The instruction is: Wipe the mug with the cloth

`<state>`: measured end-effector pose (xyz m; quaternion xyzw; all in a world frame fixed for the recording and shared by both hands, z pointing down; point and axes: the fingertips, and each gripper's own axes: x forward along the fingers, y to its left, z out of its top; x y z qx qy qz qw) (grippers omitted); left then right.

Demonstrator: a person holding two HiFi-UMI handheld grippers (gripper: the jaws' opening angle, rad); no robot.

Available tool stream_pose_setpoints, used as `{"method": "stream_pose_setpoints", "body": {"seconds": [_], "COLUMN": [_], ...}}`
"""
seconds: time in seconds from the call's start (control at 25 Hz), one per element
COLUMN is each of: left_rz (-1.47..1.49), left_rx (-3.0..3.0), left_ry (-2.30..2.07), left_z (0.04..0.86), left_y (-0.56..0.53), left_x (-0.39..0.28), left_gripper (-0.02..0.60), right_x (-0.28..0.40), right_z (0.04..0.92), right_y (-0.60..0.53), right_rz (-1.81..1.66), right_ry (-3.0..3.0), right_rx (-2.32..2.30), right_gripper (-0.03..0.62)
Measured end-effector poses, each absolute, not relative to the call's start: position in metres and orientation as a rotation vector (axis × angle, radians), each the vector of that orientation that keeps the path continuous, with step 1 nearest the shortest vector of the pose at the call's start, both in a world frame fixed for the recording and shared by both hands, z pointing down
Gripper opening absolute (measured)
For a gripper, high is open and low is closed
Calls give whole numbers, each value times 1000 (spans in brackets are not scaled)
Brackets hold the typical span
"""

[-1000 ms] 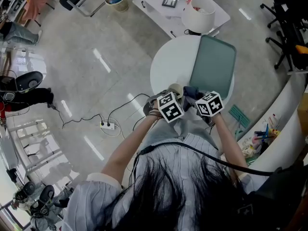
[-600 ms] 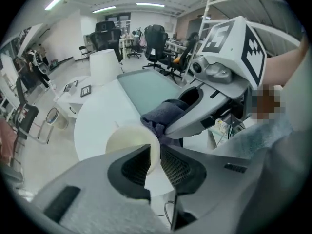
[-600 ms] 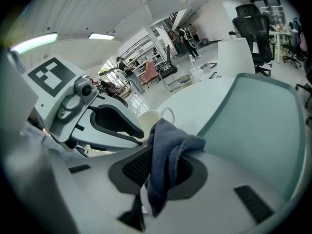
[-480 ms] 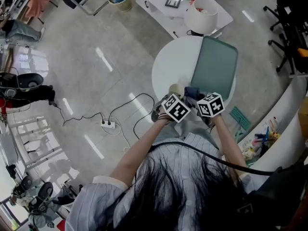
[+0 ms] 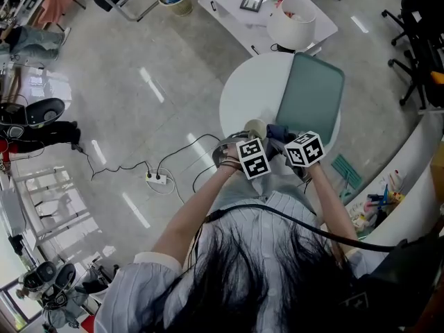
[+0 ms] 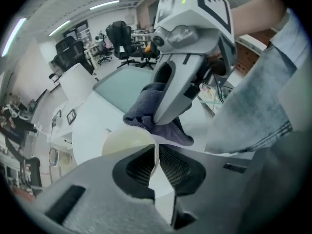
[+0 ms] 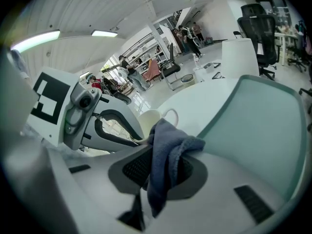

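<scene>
Mug (image 5: 254,127), cream-coloured ceramic w/ a thin loop handle, was at the near edge of the round white table (image 5: 239,89), just beside the flat teal-green rectangular tray (image 5: 310,92). I could not tell if the mug stood on the table top or was held a little above it.

My L gripper (image 6: 156,151), grey plastic w/ a marker cube on top, pointed steeply down. Its two jaws were closed on the mug's wall at the rim: in the L gripper view the thin cream wall was pinched between the ribbed pads (image 6: 173,165). The R gripper view showed the handle on the side away from the L gripper.

My R gripper (image 7: 163,157), same make, was clamped on the dark grey-blue soft fabric cloth (image 7: 168,147). The cloth was bunched between its pads, and a fold hung over the front of the jaws.

In the head view both grippers were close together, approx. side by side. The cloth sat at the mug's opening, right beside the place where the L gripper gripped, and seemed to touch the rim.

On the grey polished floor, left of the table, lay a white power strip (image 5: 154,180) w/ black cables.
</scene>
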<state>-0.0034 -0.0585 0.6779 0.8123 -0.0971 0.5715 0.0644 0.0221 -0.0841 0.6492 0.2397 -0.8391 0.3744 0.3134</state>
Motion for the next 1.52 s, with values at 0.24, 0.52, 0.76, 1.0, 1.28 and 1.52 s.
{"method": "stream_pose_setpoints", "body": {"seconds": [0.24, 0.52, 0.76, 1.0, 1.28, 1.52], "left_rz": [1831, 2054, 2236, 2280, 2103, 1811], "left_rx": [2549, 2625, 2662, 2674, 2689, 2658], "left_ry": [9, 390, 666, 683, 293, -58], "left_z": [679, 680, 682, 684, 670, 644], "left_y": [-55, -57, -57, -59, -68, -69], "left_x": [-10, -22, -26, -25, -17, -18], "left_gripper": [43, 43, 44, 44, 44, 44], "right_x": [25, 25, 19, 19, 24, 33], "right_z": [648, 640, 632, 631, 616, 594], "right_y": [-93, -114, -127, -130, -137, -133], "right_rz": [945, 872, 835, 837, 961, 971], "right_ry": [-2215, -2224, -2233, -2226, -2286, -2344], "right_rx": [594, 562, 543, 553, 678, 751], "right_gripper": [80, 80, 80, 80, 80, 80]}}
